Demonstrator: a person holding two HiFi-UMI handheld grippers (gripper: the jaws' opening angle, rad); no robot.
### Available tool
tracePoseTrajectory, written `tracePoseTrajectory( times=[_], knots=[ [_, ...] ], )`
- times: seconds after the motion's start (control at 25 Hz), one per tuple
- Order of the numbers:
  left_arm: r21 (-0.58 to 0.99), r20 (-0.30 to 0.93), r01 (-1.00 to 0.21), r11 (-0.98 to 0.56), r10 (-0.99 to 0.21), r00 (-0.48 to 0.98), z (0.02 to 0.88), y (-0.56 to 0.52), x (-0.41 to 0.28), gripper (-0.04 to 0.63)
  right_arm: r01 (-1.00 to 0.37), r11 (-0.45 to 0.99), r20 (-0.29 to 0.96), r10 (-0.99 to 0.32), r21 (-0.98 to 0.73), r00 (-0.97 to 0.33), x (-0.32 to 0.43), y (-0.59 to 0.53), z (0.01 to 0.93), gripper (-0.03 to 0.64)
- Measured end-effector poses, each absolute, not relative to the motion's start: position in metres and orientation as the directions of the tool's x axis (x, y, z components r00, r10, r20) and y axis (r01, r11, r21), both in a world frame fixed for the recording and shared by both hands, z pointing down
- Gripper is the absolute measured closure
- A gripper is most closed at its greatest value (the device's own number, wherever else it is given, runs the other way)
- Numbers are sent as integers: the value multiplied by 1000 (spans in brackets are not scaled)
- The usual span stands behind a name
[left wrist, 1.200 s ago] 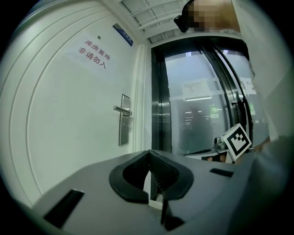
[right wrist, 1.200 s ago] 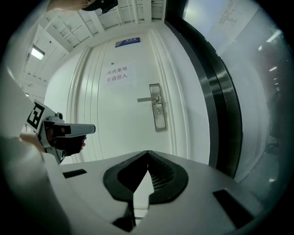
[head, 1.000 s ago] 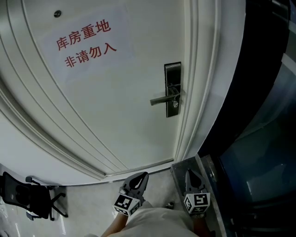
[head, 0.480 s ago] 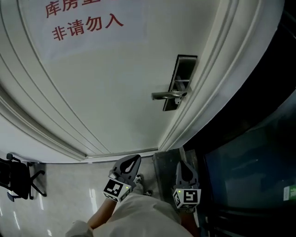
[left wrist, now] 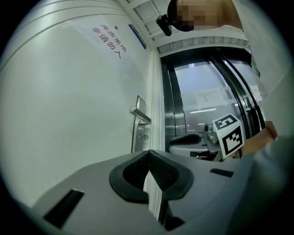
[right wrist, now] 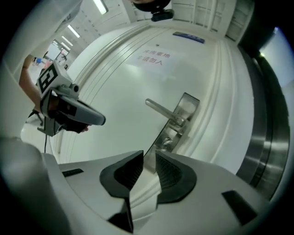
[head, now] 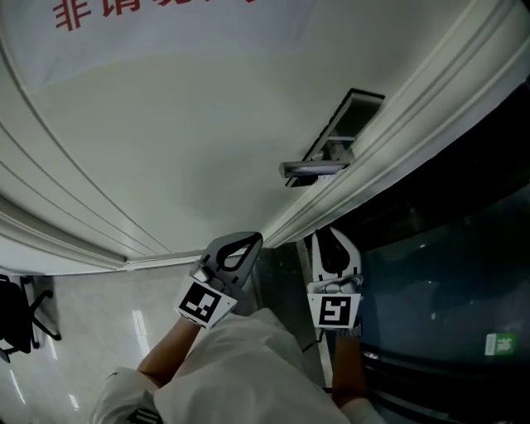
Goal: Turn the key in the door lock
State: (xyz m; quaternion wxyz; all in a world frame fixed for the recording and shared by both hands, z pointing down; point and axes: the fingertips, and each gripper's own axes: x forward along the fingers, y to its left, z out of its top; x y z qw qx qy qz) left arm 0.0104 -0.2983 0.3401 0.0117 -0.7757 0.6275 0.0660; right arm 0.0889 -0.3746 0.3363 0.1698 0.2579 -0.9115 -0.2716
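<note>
Right gripper [right wrist: 149, 156]: slightly spread, just been opening, only a narrow slit between the pads and nothing in it. Aimed toward the lock plate [right wrist: 178, 120], well short of it, touching nothing. Left gripper [left wrist: 149, 155]: pressed together on nothing, held up beside the right one, likewise clear of the door [head: 207, 149].

By the look of things, not yet begun: no pinch on the key [right wrist: 166, 143], no turn made. Seemingly seated in the cylinder as a small bright stub, too small to be sure of. Placed low on the lock plate, just under the lever handle [right wrist: 161, 110], close to the door's right edge and hard by the frame moulding [head: 397, 124].

Left to do, as a judgement: close in on the plate, line the slit up with the key, pinch, twist.

Round about: red printed sign [head: 124, 12] toward the door's top-left corner; dark glass panel [head: 447, 273] beyond the moulding; office chair [head: 16, 319] off by the floor at the far left.

In the way: only the lever handle, jutting out just above the key and likely to crowd a jaw on the approach.
</note>
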Motion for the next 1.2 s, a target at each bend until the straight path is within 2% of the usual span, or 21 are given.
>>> tracePoseTrajectory(
  times=[0.04, 0.12, 0.24, 0.44, 0.6, 1.0, 1.2],
  knots=[
    [55, -123, -974, -221, -969, 213, 338, -301, 8, 591, -330, 708, 204, -555, 625, -806, 81, -376, 340, 538],
    [36, -129, -971, -237, -965, 230, 334, -304, 4, 591, -256, 667, 249, -563, 700, -788, 68, -378, 345, 496],
    [20, -130, -965, -260, -958, 255, 331, -306, 2, 591, -216, 580, 256, -622, 785, -740, 60, -393, 342, 471],
    [3, -142, -963, -269, -954, 266, 321, -312, -2, 591, -160, 391, 189, -714, 906, -674, 49, -432, 323, 471],
    [9, -128, -967, -256, -959, 253, 324, -317, -6, 591, -115, 331, 169, -716, 937, -677, 36, -445, 319, 471],
    [26, -98, -979, -204, -975, 200, 337, -320, -15, 591, -97, 293, 146, -707, 951, -692, 14, -465, 324, 475],
    [14, -91, -979, -201, -976, 199, 341, -320, -12, 591, -174, 337, 130, -713, 925, -689, 16, -472, 322, 550]
  ],
)
